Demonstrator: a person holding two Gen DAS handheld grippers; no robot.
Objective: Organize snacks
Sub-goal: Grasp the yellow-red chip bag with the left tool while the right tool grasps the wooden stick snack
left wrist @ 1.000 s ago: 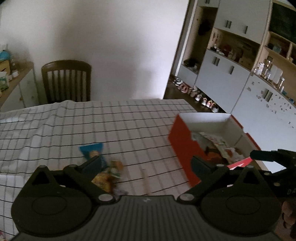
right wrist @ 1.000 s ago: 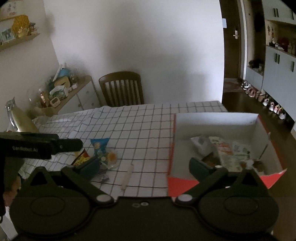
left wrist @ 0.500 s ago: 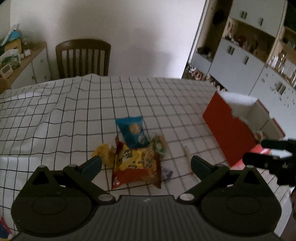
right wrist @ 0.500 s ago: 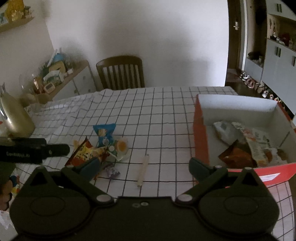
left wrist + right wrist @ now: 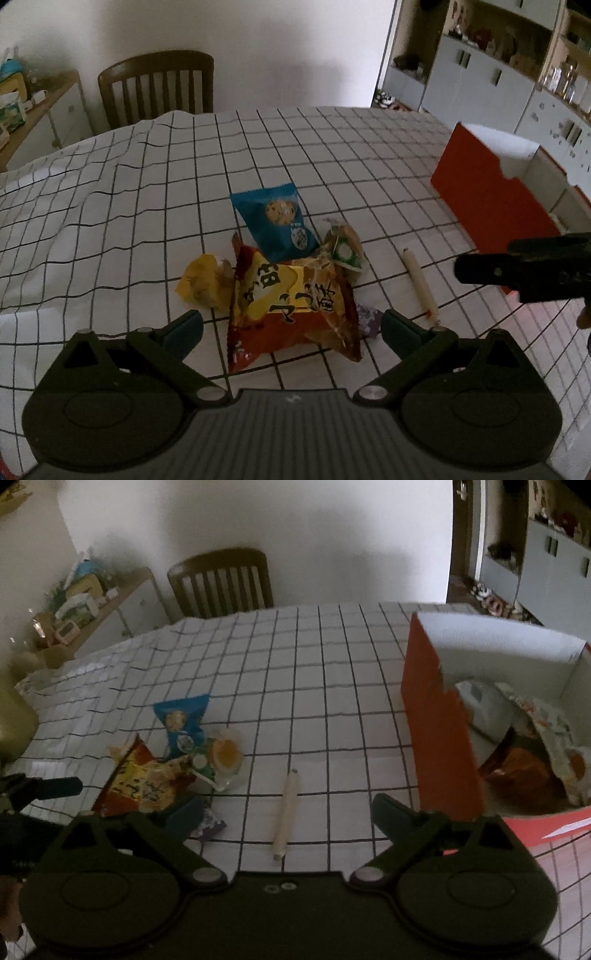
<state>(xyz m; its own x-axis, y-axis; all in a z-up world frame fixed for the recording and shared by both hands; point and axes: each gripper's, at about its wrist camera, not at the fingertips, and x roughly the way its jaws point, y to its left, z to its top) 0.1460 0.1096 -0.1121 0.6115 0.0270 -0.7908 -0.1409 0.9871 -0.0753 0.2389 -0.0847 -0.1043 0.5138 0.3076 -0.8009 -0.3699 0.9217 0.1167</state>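
A heap of snacks lies on the checked tablecloth: a red and yellow chip bag (image 5: 291, 302), a blue cookie packet (image 5: 275, 221), a yellow wrapper (image 5: 203, 280), a green-labelled packet (image 5: 343, 251) and a small purple wrapper (image 5: 369, 317). My left gripper (image 5: 291, 328) hangs open just above the chip bag, pads clear of it. A pale stick snack (image 5: 288, 808) lies to the right of the heap. Over it my right gripper (image 5: 288, 810) is open, jaws closing slightly, not touching the stick. The red box (image 5: 439, 731) at right holds several packets (image 5: 535, 746).
A wooden chair (image 5: 155, 88) stands behind the table. A sideboard with clutter (image 5: 85, 602) is at the back left, grey cabinets (image 5: 476, 85) at the right. The cloth is rumpled toward the left (image 5: 74, 192). The box sits near the table's right edge.
Both grippers have come down toward the table and shifted left. The snack heap and the stick now look larger and nearer; the red box has slid to the right of both views.
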